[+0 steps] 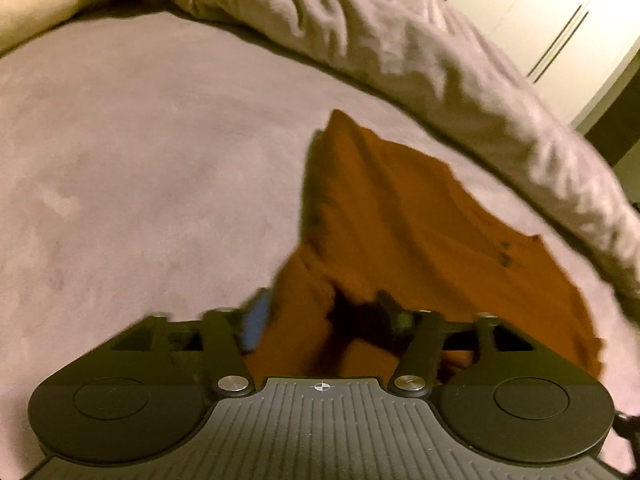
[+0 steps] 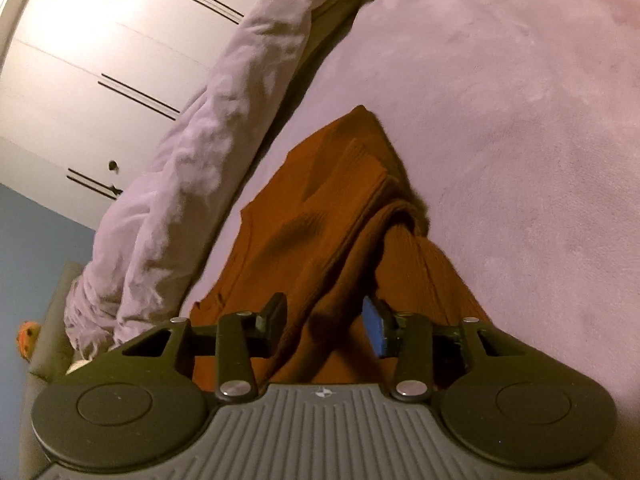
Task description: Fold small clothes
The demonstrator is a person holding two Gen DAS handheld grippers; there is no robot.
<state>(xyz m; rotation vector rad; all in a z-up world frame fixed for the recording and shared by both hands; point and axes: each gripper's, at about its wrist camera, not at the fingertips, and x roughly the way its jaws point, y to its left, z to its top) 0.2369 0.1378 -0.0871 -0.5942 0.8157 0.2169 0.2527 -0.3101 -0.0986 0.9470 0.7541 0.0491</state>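
Rust-orange ribbed garment (image 2: 340,216), rumpled, bunched between both parted tongs (image 2: 325,320), ungripped.

A mauve-covered bed (image 2: 520,128) bears a rust-orange garment (image 2: 328,216) beside a bunched, crumpled duvet (image 2: 192,148).

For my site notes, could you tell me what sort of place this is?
Most likely a bedroom: the rust-orange garment lies on a bed sheet, beside a rumpled duvet, with white wardrobe doors behind.
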